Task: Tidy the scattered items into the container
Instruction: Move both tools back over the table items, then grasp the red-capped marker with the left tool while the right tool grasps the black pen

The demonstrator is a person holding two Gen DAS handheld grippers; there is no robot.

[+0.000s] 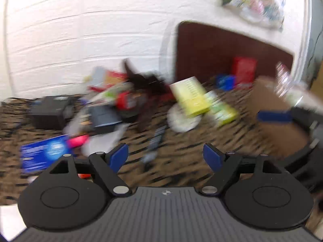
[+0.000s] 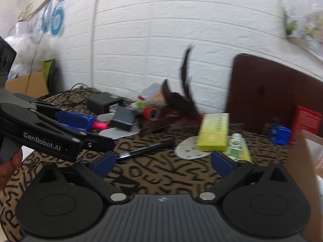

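While both claws gape, pen (image 2: pixel 144 150) lies untouched

Looks like a lived-in home room: white brick-pattern wall (image 2: pixel 161 40) with a blue sticker (image 2: pixel 53 19), dark headboard-like panel (image 2: pixel 262 100). Letter-print cloth on the surface (image 2: pixel 161 173), household clutter, cardboard box (image 2: pixel 26 84), plastic bags (image 2: pixel 20 46).

White brick-pattern wall (image 2: pixel 161 40) fills upper frame. Dark brown padded headboard (image 2: pixel 272 92) at right. Blue circular decal (image 2: pixel 54 18) upper left. Brown cloth with black lettering (image 2: pixel 161 173) covers the surface below.
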